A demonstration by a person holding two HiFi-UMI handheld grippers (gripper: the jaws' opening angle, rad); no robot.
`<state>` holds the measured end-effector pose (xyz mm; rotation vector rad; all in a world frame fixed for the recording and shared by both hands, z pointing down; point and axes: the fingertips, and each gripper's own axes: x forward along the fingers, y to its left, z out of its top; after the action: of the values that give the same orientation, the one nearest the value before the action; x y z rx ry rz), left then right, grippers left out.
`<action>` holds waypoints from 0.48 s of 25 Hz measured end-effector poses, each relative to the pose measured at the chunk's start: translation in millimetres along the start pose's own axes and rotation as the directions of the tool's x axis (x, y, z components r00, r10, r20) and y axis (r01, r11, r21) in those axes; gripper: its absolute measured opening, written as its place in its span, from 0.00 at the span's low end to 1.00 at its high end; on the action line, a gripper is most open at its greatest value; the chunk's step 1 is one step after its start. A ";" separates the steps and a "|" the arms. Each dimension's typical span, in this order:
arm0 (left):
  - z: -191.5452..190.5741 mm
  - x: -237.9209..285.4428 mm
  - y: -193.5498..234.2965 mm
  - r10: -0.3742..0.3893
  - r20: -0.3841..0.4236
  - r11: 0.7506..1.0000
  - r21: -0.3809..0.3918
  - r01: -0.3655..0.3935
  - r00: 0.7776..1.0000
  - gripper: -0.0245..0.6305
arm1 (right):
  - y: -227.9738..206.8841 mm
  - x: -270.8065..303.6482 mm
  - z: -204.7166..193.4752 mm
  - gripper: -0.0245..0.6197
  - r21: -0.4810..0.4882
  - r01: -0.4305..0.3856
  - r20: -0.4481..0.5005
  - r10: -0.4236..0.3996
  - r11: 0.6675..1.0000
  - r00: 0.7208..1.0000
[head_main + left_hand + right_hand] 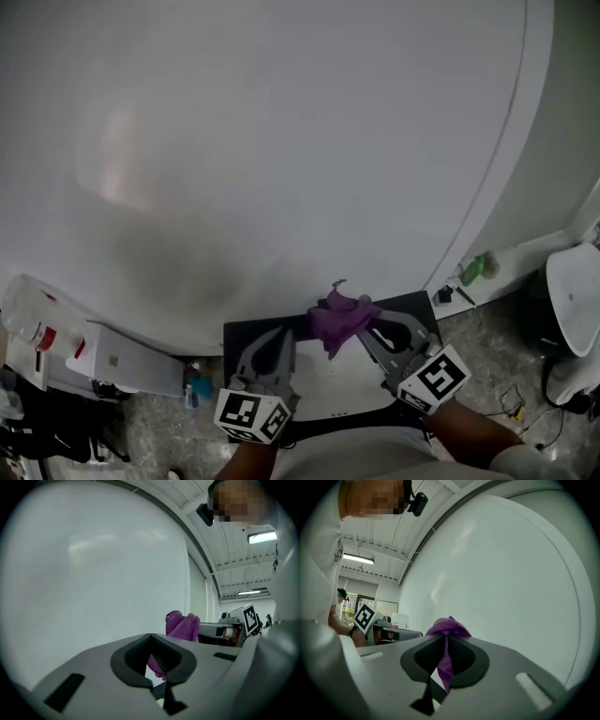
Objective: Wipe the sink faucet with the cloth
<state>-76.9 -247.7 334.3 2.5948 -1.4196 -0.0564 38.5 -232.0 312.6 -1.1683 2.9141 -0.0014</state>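
My right gripper (364, 325) is shut on a purple cloth (341, 319), which bunches above its tips and hangs down between the jaws. The right gripper view shows the cloth (448, 627) pinched in the closed right gripper (444, 637). My left gripper (280, 334) sits beside it to the left, shut and holding nothing. From the left gripper (151, 636) view, the cloth (183, 625) shows behind its closed tips. Both grippers point up at a plain white wall (281, 141). No faucet or sink shows in any view.
A black surface (412, 306) lies under the grippers with a white sheet (328, 386) on it. A green bottle (474, 270) stands on a ledge at the right, near a white rounded fixture (572, 300). White containers (37, 323) sit at the lower left.
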 end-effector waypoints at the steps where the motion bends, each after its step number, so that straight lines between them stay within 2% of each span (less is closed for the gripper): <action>1: 1.2 1.9 0.0 -0.001 0.002 1.000 0.002 0.001 1.000 0.05 | -1.2 0.5 -0.6 0.08 -0.002 -0.001 -0.002 0.001 1.000 1.000; 12: -4.5 8.5 5.7 -0.003 -0.006 1.000 -0.012 0.003 1.000 0.05 | -5.0 3.7 -2.1 0.08 0.007 0.014 -0.012 -0.013 1.000 1.000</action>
<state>-76.5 -257.1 340.2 2.5855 -1.4094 -0.0566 39.3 -238.1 314.7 -1.1910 2.9136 -0.0184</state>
